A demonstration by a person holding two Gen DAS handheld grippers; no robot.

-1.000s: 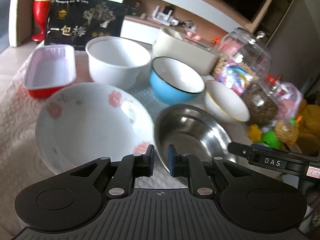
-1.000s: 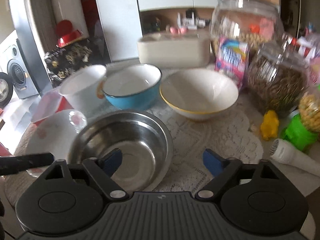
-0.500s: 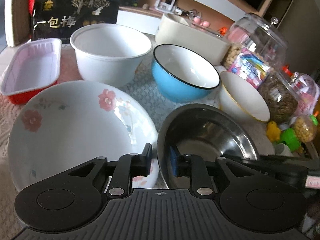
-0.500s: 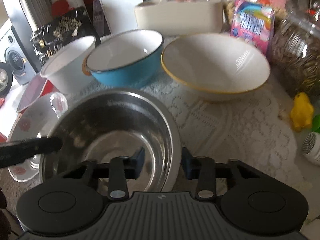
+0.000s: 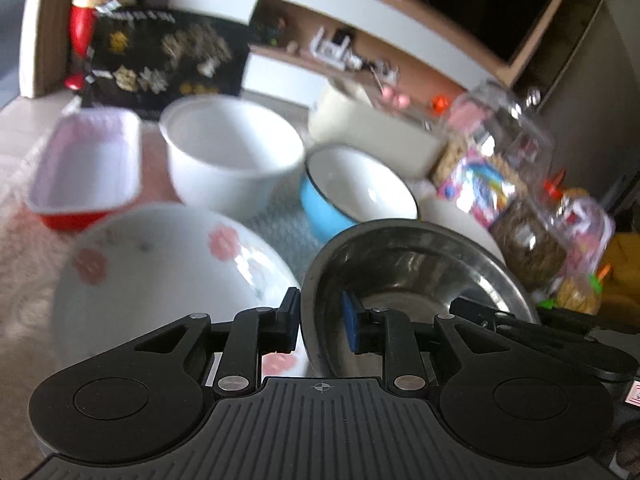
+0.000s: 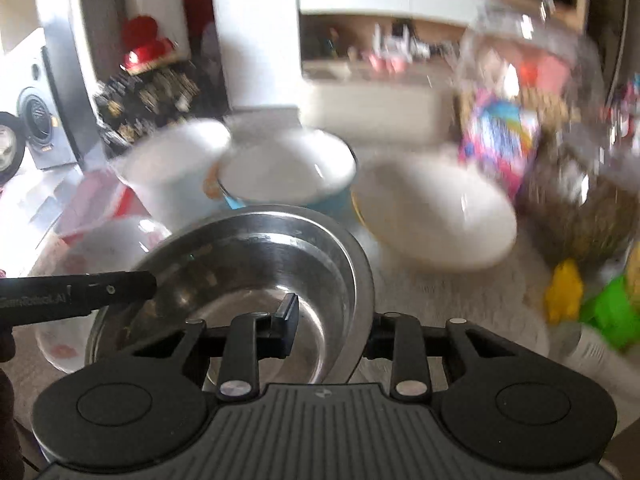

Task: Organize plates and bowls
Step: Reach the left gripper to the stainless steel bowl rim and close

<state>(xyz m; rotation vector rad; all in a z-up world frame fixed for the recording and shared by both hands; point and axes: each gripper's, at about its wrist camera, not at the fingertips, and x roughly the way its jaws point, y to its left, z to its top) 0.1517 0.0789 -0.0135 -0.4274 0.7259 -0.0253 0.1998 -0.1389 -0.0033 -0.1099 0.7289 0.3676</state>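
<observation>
A steel bowl (image 5: 420, 264) sits nearest, on the lace cloth. In the left wrist view my left gripper (image 5: 320, 324) straddles the bowl's left rim. Its jaws are opening, with a gap still showing beside the blue pad. My right gripper (image 6: 330, 328) is shut on the bowl's right rim, one finger inside and one outside. The left gripper's finger (image 6: 80, 296) shows at the bowl's far side. Beside the steel bowl lies a floral plate (image 5: 160, 276). Behind stand a white bowl (image 5: 232, 160), a blue bowl (image 5: 352, 196) and a yellow-rimmed bowl (image 6: 432, 216).
A red tray (image 5: 88, 172) lies at the left, with a black snack bag (image 5: 160, 64) behind it. A cream box (image 5: 372, 128) stands at the back. Glass jars (image 5: 500, 160) and small toys (image 6: 564, 292) crowd the right side.
My right gripper went from wide open to shut on the steel bowl's right rim. My left jaws parted and came astride its left rim. The bowl now covers more of the bowls behind.
</observation>
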